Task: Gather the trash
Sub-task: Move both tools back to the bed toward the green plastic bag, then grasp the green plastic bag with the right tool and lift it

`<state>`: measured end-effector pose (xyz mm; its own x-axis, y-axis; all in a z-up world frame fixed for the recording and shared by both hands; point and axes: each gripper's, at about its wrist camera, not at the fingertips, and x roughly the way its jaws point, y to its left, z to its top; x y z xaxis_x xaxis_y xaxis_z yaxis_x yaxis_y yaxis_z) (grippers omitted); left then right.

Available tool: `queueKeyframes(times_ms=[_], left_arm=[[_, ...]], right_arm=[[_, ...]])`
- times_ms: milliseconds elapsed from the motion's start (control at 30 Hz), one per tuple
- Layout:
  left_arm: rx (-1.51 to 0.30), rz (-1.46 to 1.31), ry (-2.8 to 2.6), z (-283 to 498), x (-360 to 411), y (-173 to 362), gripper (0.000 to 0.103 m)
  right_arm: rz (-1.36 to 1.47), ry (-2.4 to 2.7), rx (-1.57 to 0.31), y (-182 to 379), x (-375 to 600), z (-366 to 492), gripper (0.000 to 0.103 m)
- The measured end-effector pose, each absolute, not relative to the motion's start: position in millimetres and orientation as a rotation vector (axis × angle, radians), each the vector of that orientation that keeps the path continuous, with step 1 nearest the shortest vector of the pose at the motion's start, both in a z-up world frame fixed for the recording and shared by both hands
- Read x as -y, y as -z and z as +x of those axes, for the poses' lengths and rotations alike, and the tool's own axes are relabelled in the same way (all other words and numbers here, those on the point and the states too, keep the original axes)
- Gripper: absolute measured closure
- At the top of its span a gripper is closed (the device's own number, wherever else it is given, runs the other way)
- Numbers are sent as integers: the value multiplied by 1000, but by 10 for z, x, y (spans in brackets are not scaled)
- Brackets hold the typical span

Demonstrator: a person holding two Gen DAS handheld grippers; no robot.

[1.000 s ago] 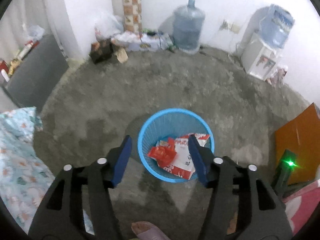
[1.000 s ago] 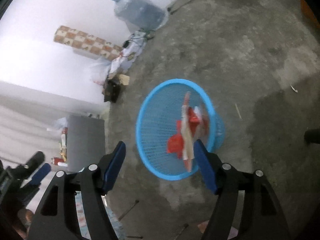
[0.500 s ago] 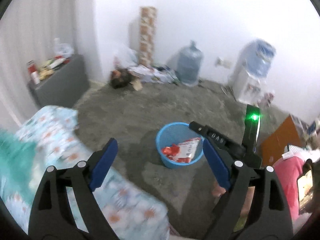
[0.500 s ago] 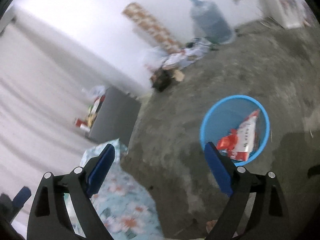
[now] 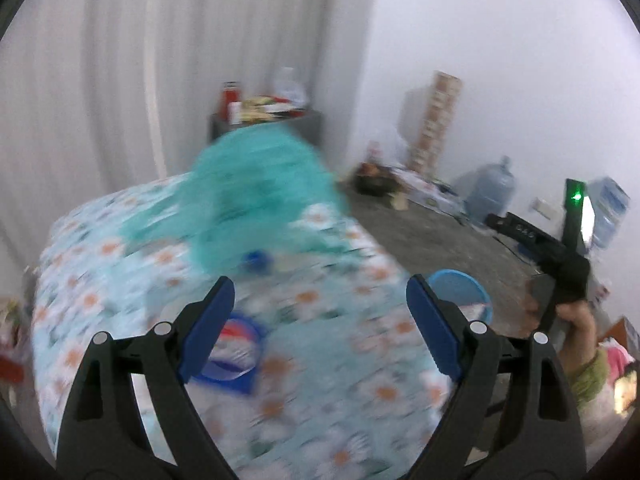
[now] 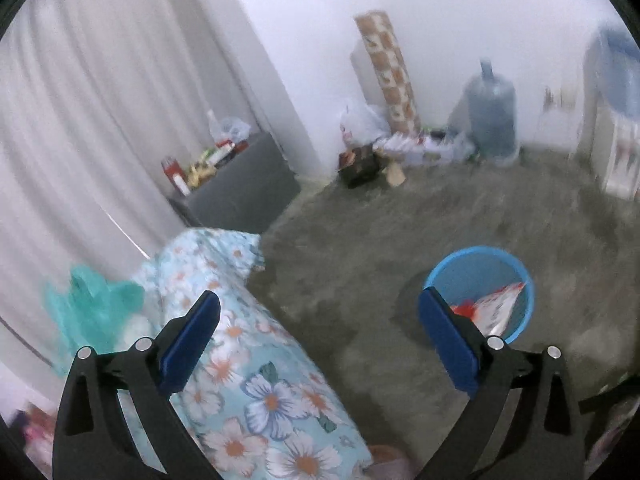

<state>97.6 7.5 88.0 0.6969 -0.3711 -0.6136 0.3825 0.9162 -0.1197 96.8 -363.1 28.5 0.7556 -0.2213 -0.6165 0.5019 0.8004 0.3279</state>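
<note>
My left gripper [image 5: 320,328] is open and empty above a floral bedspread [image 5: 328,380]. On the bed lie a blue, red and white wrapper [image 5: 236,356] just by the left finger and a small blue item [image 5: 256,258], both blurred. The blue trash basket [image 6: 480,288] stands on the floor with red and white wrappers [image 6: 496,308] inside; it also shows in the left wrist view [image 5: 460,288]. My right gripper [image 6: 320,340] is open and empty, over the bed's edge and the floor. It shows from the side in the left wrist view [image 5: 536,240].
A teal cloth [image 5: 260,188] is heaped on the bed. A grey cabinet [image 6: 240,196] with bottles stands by the curtain. A water jug [image 6: 492,116], a patterned roll [image 6: 388,72], bags and a water dispenser [image 6: 616,120] line the far wall.
Both grippers have swung up and left, away from the basket toward the bed. The basket has shifted from between the fingers to the right side of both views.
</note>
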Motion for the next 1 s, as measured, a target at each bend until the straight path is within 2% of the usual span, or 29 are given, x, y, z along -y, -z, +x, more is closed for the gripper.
queueKeyframes(times_ms=[200, 500, 733, 1000], left_arm=[[-710, -85, 250, 752, -868, -663, 20], [-772, -145, 160, 657, -1422, -415, 20], [-775, -114, 154, 835, -1492, -368, 20], [-851, -126, 64, 1144, -1689, 21, 20]], right_arm=[[239, 393, -579, -454, 3053, 1018, 7], [98, 287, -574, -457, 2528, 1040, 7], [232, 95, -516, -595, 2572, 1015, 6], [356, -4, -595, -629, 2651, 1361, 6]])
